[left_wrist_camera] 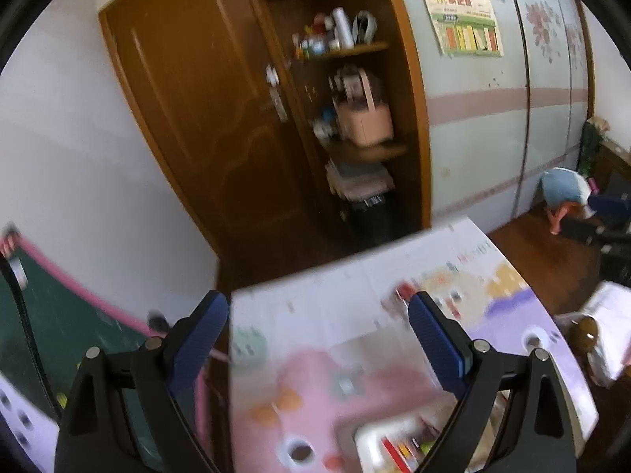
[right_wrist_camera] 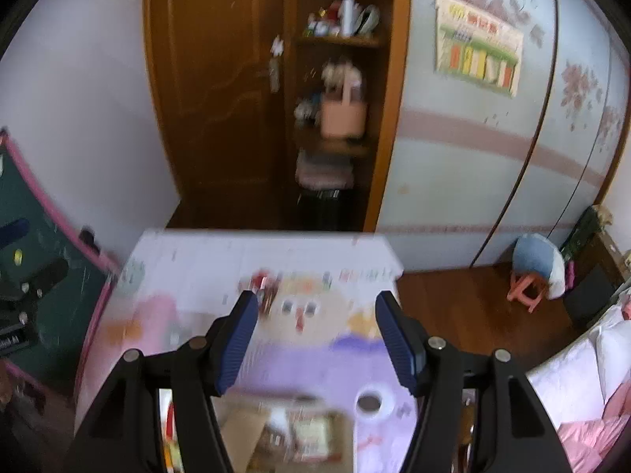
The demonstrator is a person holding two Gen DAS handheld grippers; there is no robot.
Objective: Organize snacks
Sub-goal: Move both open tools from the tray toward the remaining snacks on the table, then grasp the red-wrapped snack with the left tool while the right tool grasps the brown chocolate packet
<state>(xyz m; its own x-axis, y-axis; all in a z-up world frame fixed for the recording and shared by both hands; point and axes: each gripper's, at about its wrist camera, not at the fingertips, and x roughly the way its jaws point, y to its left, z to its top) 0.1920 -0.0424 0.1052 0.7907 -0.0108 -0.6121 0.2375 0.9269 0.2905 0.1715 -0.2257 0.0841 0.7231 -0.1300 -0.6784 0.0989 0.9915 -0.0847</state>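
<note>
My left gripper (left_wrist_camera: 318, 303) is open wide above a table covered by a colourful cartoon mat (left_wrist_camera: 355, 354), with nothing between its blue pads. Below it, at the bottom edge, lies a white tray of snack packets (left_wrist_camera: 398, 445), blurred. My right gripper (right_wrist_camera: 316, 301) hangs over the same mat (right_wrist_camera: 299, 362), open at a narrower gap and holding nothing. Under it sits a cardboard box of snack packets (right_wrist_camera: 299, 433). A small red packet (right_wrist_camera: 262, 282) lies on the mat just beyond the right gripper's left finger.
An open wooden wardrobe (right_wrist_camera: 339, 118) with cluttered shelves and a pink bag stands behind the table. A green board with a pink frame (right_wrist_camera: 47, 236) leans at the left. At the right are a bed (right_wrist_camera: 583, 374), an orange stool (right_wrist_camera: 528, 287) and a brown bottle (left_wrist_camera: 587, 331).
</note>
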